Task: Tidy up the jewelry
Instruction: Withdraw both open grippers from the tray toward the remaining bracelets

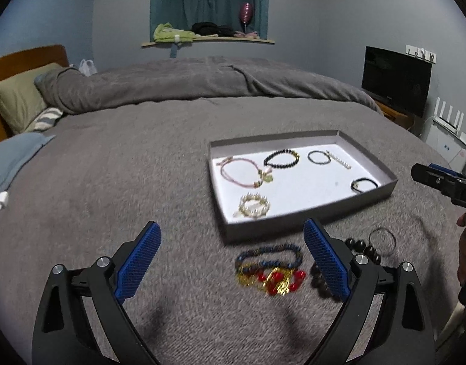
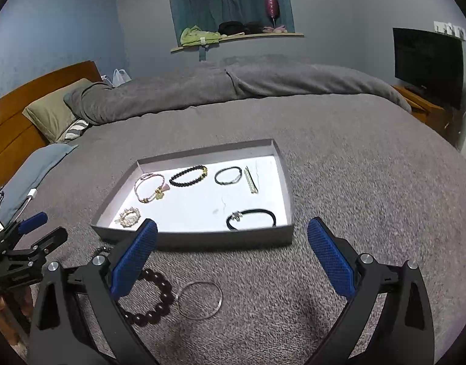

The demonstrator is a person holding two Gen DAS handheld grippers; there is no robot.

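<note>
A shallow grey tray point(image 1: 309, 220) lies on the bed and holds several bracelets: a pink cord one point(image 1: 240, 172), a black beaded one point(image 1: 281, 158), a pearl one point(image 1: 254, 206) and a black band point(image 2: 251, 219). On the blanket in front of the tray lie a blue, red and gold necklace point(image 1: 269, 270), a dark bead bracelet point(image 2: 159, 298) and a thin metal bangle point(image 2: 199, 299). My left gripper point(image 1: 231, 261) is open, low over the necklace. My right gripper point(image 2: 233, 255) is open and empty, with the bangle just below its span.
The grey blanket point(image 2: 354, 197) covers the whole bed, with a rumpled duvet point(image 1: 202, 82) and pillows point(image 1: 19, 100) behind. A white charger cable point(image 1: 0, 203) lies at the left edge. A TV point(image 2: 427, 64) stands at the right.
</note>
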